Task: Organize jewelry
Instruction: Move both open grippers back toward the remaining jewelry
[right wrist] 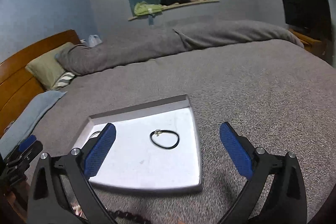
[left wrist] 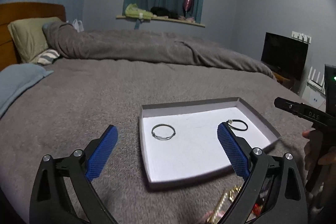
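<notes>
1. Left wrist view: my left gripper (left wrist: 167, 143) has its jaws spread wide with nothing between them, hovering over the bed (left wrist: 84, 98). The tray (left wrist: 189, 105), a shallow box with a white floor, sits flat on the grey blanket ahead and a bit to the right. Inside it, a silver bangle (left wrist: 163, 132) lies toward the left and a black band (left wrist: 238, 125) with a small metal bit lies toward the far right, well apart from each other. My right blue finger (left wrist: 232, 152) overlaps the tray's right part in this shot. Down at the bottom edge, under that finger, a gold chain (left wrist: 223, 199) pokes out along with some pink and red bits too blurry to name. The other gripper's black body is at the right edge.

2. Right wrist view: my right gripper (right wrist: 168, 145) is released too, jaws wide and holding nothing. The tray (right wrist: 196, 140) is right under it, more to the left. The black band (right wrist: 164, 139) lies flat near the tray's middle, between my fingers in the picture. The bangle (right wrist: 95, 133) mostly hides behind my left finger (right wrist: 99, 151). A dark beaded strand (right wrist: 130, 214) lies on the blanket at the bottom edge, outside the tray.
</notes>
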Motion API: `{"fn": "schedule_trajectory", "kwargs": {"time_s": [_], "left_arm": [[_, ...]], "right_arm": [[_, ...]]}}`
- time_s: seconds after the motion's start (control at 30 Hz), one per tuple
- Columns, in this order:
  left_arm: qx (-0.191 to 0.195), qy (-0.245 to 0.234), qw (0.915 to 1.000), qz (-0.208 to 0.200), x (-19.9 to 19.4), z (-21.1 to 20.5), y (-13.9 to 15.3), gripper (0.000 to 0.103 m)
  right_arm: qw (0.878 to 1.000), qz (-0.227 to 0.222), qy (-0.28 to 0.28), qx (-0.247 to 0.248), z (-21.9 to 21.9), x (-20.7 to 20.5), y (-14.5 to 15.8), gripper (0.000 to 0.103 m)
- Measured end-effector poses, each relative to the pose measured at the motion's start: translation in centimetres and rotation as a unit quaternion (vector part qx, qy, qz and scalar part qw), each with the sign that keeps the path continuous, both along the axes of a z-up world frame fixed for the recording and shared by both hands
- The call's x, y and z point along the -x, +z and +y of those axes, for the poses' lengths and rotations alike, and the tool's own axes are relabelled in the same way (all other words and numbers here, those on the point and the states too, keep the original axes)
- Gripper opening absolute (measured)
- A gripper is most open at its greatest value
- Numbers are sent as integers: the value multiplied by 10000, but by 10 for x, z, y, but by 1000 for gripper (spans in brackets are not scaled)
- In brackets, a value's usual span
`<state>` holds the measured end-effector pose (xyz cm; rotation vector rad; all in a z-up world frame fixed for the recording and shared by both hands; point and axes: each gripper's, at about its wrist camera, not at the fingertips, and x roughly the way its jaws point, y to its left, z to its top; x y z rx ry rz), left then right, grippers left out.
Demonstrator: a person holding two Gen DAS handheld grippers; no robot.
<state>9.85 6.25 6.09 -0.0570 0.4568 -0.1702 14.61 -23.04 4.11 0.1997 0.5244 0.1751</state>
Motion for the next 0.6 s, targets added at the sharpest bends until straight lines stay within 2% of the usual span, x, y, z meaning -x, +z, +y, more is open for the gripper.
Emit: {"fn": "schedule_trajectory", "kwargs": {"time_s": [0.1, 0.27, 0.37, 0.47, 0.6], "left_arm": [[-158, 15, 9998, -92, 14, -2, -2, 95], [-81, -67, 9999, -96, 36, 4, -11, 96], [-172, -43, 9998, -32, 45, 5, -21, 96], [-262, -24, 9996, 73, 52, 5, -29, 96], [-313, -45, 9993, 180, 62, 5, -41, 96]], "right_arm": [[9999, 45, 34, 96, -2, 15, -5, 98], [9999, -87, -36, 36, -13, 46, -11, 98], [9997, -144, -91, 154, -17, 60, -14, 98], [9988, -82, -106, 477, -16, 75, -21, 98], [9985, -39, -125, 530, -23, 91, -30, 98]]}}
